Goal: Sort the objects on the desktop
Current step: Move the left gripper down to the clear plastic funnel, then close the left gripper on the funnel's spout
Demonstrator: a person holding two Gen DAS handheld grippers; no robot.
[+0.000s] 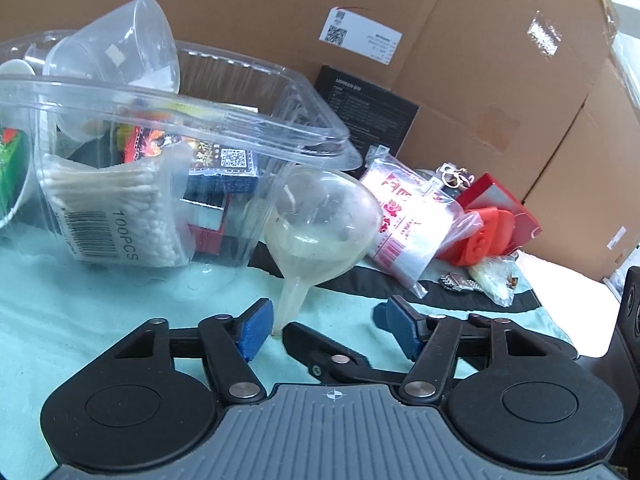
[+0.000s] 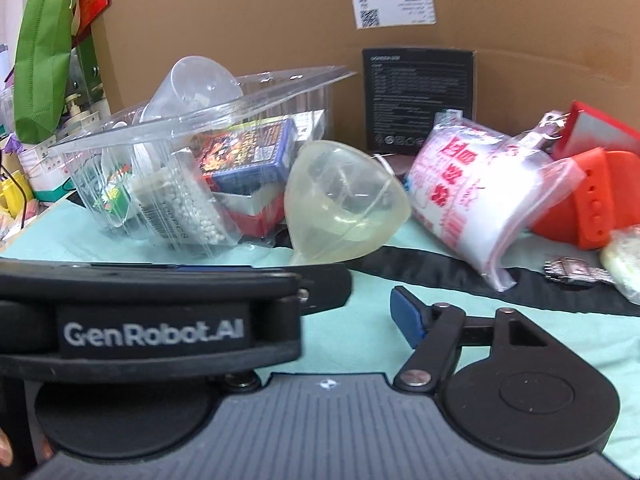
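On the pale green cloth [image 1: 80, 300], just in front of the clear plastic bin [image 1: 172, 120], a translucent funnel [image 1: 320, 216] lies tilted with its spout pointing down toward the left gripper [image 1: 326, 326]. That gripper stands spread wide, its blue pads [image 1: 254, 330] on either side of the spout; the left pad looks very near or touching the stem, while the right one is well apart, so nothing is clamped yet. The right gripper [image 2: 396, 320] sits behind and beside the left tool, whose branded body blocks half of its view; only one blue finger shows, so whether it is spread or closed cannot be told. The likely step is to take the funnel by its spout and drop it into the bin, which already holds a bag of cotton swabs [image 1: 116, 208], a card box [image 2: 252, 156] and a clear cup [image 1: 120, 44]. To do it well, the left gripper should centre on the stem before closing, squeeze gently because the thin plastic may flex or slip, then lift clear of the bin's flared rim. The zip bag [image 1: 408, 216], red case [image 1: 488, 224] and wristwatch [image 1: 460, 282] wait to the right.
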